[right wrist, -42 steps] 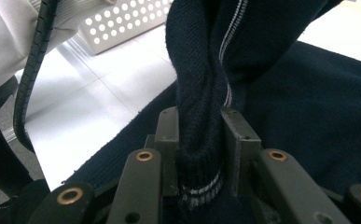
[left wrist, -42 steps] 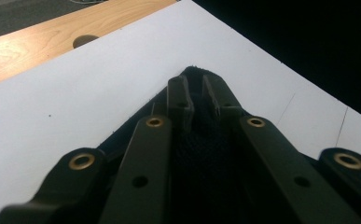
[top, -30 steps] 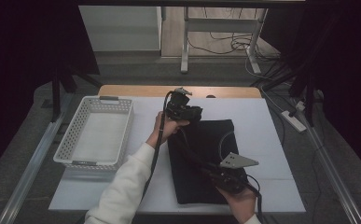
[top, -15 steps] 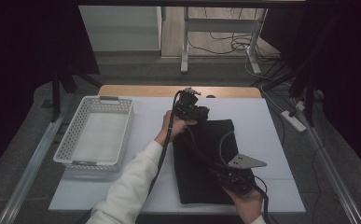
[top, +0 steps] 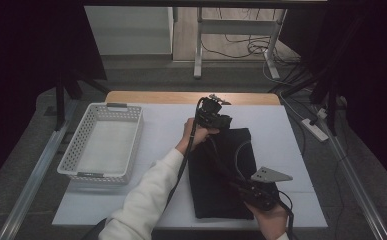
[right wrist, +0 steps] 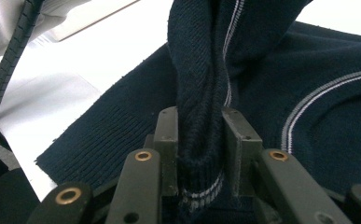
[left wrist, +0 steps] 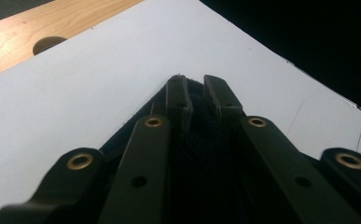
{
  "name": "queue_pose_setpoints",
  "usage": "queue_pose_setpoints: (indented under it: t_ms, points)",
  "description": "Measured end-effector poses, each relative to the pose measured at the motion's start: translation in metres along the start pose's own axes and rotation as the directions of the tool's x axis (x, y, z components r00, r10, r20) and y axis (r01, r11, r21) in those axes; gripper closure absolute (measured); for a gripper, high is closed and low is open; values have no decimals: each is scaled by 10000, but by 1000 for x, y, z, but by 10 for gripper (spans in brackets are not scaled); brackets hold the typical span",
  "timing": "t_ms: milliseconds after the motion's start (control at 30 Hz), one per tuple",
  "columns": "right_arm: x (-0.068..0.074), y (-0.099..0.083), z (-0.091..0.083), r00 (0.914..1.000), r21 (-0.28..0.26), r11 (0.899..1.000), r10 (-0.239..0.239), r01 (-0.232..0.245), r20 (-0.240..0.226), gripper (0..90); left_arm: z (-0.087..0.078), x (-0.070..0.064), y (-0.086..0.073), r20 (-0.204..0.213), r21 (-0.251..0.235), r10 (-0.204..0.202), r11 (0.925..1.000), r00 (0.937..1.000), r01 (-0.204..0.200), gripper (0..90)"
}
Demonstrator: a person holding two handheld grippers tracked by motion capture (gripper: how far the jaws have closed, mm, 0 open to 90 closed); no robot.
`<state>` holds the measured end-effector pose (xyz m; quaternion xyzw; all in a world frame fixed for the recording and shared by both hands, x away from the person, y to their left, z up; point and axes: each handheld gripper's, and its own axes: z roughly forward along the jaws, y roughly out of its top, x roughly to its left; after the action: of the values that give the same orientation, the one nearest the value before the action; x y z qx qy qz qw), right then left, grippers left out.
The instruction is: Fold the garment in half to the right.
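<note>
The right gripper (right wrist: pixel 199 140) pinches a fold of the dark sweater (top: pixel 226 170) near its front edge, and the left gripper (left wrist: pixel 197 100) is clamped on the sweater's far end, which lies flat on the white table (top: pixel 171 125) beside a basket (top: pixel 103 145).

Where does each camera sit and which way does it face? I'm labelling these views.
High view: above the person's side, looking forward and down on the table; forearms, left gripper, right gripper.
Left gripper view: along its jaws, over the sweater edge.
Right gripper view: along its jaws clamping a sweater fold; a white sleeve.
All share the dark sweater.
</note>
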<state>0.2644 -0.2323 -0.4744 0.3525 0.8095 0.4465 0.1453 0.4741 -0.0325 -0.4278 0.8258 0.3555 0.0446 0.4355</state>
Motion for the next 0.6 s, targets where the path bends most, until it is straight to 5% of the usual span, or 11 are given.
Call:
queue_pose_setpoints:
  t_ms: [600]
  points:
    - [-4, -5, -8, 9997, 34, 10000, 72, -73, 221, 691, 9, -4, 9, 50, 62, 117, 9999, 9999, -117, 784]
